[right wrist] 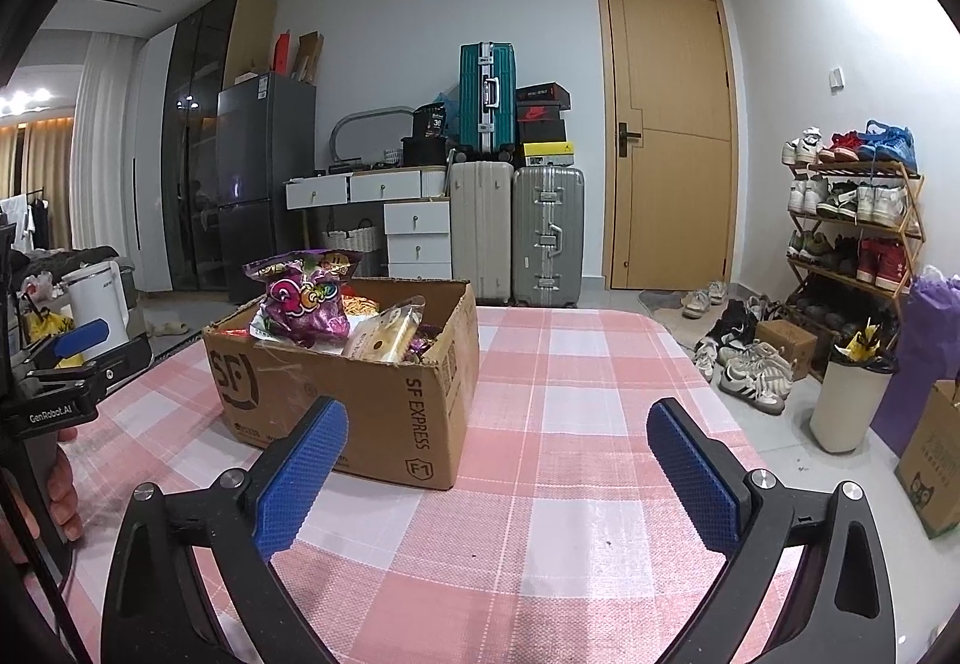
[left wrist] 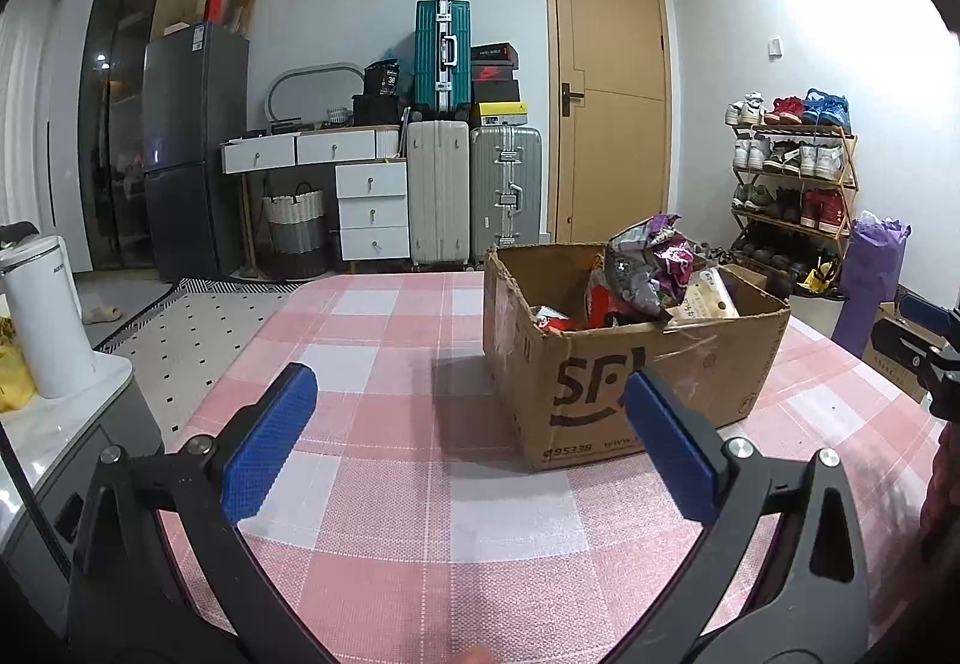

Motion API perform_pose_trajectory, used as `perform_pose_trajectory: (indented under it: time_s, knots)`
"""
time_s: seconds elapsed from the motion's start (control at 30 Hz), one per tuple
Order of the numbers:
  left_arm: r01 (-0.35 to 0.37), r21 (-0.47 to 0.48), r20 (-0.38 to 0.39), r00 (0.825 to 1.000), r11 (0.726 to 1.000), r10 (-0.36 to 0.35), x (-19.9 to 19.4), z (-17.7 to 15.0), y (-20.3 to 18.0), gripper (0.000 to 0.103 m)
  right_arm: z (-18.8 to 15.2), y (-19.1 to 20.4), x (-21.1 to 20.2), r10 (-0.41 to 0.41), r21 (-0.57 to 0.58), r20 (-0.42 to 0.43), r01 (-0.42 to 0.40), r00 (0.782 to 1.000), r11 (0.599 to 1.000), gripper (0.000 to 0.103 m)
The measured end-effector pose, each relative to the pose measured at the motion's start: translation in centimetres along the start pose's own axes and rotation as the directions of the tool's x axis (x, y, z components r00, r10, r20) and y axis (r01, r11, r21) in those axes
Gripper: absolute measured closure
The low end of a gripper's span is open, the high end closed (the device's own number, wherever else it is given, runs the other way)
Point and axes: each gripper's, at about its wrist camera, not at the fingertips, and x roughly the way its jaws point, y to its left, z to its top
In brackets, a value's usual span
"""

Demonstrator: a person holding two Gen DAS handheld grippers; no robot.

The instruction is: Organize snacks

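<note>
An open cardboard box (left wrist: pixel 630 382) (right wrist: pixel 372 394) marked SF stands on the pink checked tablecloth (left wrist: pixel 420 484) (right wrist: pixel 570 484). Snack packets fill it: a purple bag (left wrist: pixel 651 268) (right wrist: pixel 303 304) sticks up on top, with a beige packet (left wrist: pixel 705 304) (right wrist: pixel 384 337) beside it. My left gripper (left wrist: pixel 471 394) is open just in front of the box's left corner, nothing between its blue pads. My right gripper (right wrist: pixel 495 427) is open too, empty, with the box ahead and to its left. In the right wrist view the left gripper (right wrist: pixel 78 346) shows at the left edge.
A white kettle (left wrist: pixel 45 316) stands on a side counter to the left of the table. On the floor to the right are a white bin (right wrist: pixel 846 400), a shoe rack (right wrist: pixel 852 244), loose shoes and a cardboard box (right wrist: pixel 933 472). Suitcases and a door line the far wall.
</note>
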Motion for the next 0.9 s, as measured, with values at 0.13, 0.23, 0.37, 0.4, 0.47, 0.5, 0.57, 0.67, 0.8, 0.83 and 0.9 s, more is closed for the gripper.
perform_pose_trajectory:
  time_s: [0.13,0.23,0.37,0.4,0.47,0.5,0.57,0.67,0.8,0.83,0.9]
  knots:
    - [0.0,0.0,0.0,1.0,1.0,0.0,0.03,-0.05,0.03,0.0,0.0,0.02,0.0,0.0,0.0,0.0,0.0,1.0,1.0,0.001]
    - [0.0,0.0,0.0,1.0,1.0,0.0,-0.22,0.11,0.04,0.0,0.0,0.01,0.0,0.0,0.0,0.0,0.0,1.0,1.0,0.001]
    - [0.001,0.0,0.0,1.0,1.0,-0.001,-0.16,0.03,0.02,0.0,-0.1,-0.03,0.01,-0.002,0.0,0.0,0.002,1.0,1.0,0.001]
    - [0.002,0.001,0.0,1.0,1.0,-0.002,-0.3,0.08,-0.03,0.0,-0.1,-0.03,0.02,-0.002,0.0,0.0,0.002,1.0,1.0,0.001]
    - [0.001,0.001,0.0,1.0,1.0,-0.001,-0.23,0.02,-0.05,0.0,-0.12,-0.05,0.05,-0.002,0.0,-0.001,0.002,1.0,1.0,0.001]
    - [0.001,0.001,0.001,1.0,1.0,-0.001,-0.34,0.06,-0.05,0.0,-0.12,-0.07,0.04,-0.002,0.0,-0.001,0.002,1.0,1.0,0.001]
    - [0.001,0.001,0.001,1.0,1.0,-0.001,-0.08,-0.12,-0.07,0.0,-0.11,-0.04,0.02,-0.002,0.0,-0.001,0.002,1.0,1.0,0.001]
    - [0.001,0.001,0.001,1.0,1.0,-0.001,-0.27,0.0,-0.05,0.0,-0.1,-0.04,0.02,-0.002,0.0,-0.001,0.002,1.0,1.0,0.001]
    - [0.001,0.001,0.001,1.0,1.0,-0.001,-0.38,0.03,-0.05,0.0,-0.11,-0.05,0.05,-0.002,0.0,0.0,0.002,1.0,1.0,0.001]
    - [0.001,0.001,0.001,1.0,1.0,-0.001,-0.38,0.04,-0.06,0.0,-0.08,-0.03,0.0,-0.002,0.0,0.0,0.002,1.0,1.0,0.001]
    - [0.001,0.001,0.001,1.0,1.0,-0.001,-0.39,0.02,-0.06,0.0,-0.08,-0.02,0.0,-0.002,0.0,-0.001,0.002,1.0,1.0,0.001]
